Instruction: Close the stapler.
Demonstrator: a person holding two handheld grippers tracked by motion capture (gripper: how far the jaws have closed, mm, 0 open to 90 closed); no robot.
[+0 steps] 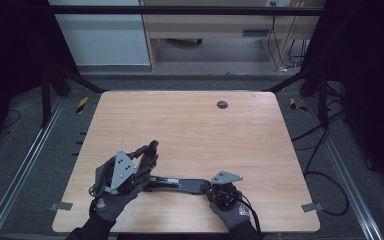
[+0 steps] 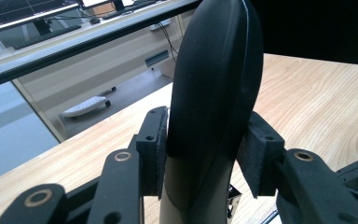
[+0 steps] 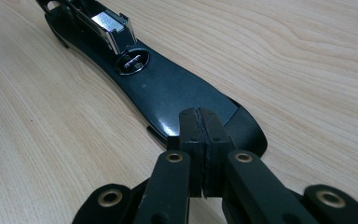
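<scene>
A black stapler lies opened near the table's front edge. Its flat base (image 1: 180,184) (image 3: 168,93) rests on the wood, with a metal anvil (image 3: 133,63) and the silver staple channel (image 3: 107,23) beyond it. The stapler's top arm (image 1: 151,149) (image 2: 214,84) is swung up, and my left gripper (image 1: 147,159) (image 2: 209,154) is shut on it, a pad (image 2: 156,149) against each side. My right gripper (image 1: 206,188) (image 3: 199,126) is shut with nothing between its jaws, and its tips sit on the near end of the base.
The wooden table (image 1: 195,125) has a small dark grommet (image 1: 222,104) near its far edge. Metal rails (image 1: 25,160) run along both sides, and cables (image 1: 325,175) lie on the floor at the right. A desk (image 1: 220,30) stands beyond the table.
</scene>
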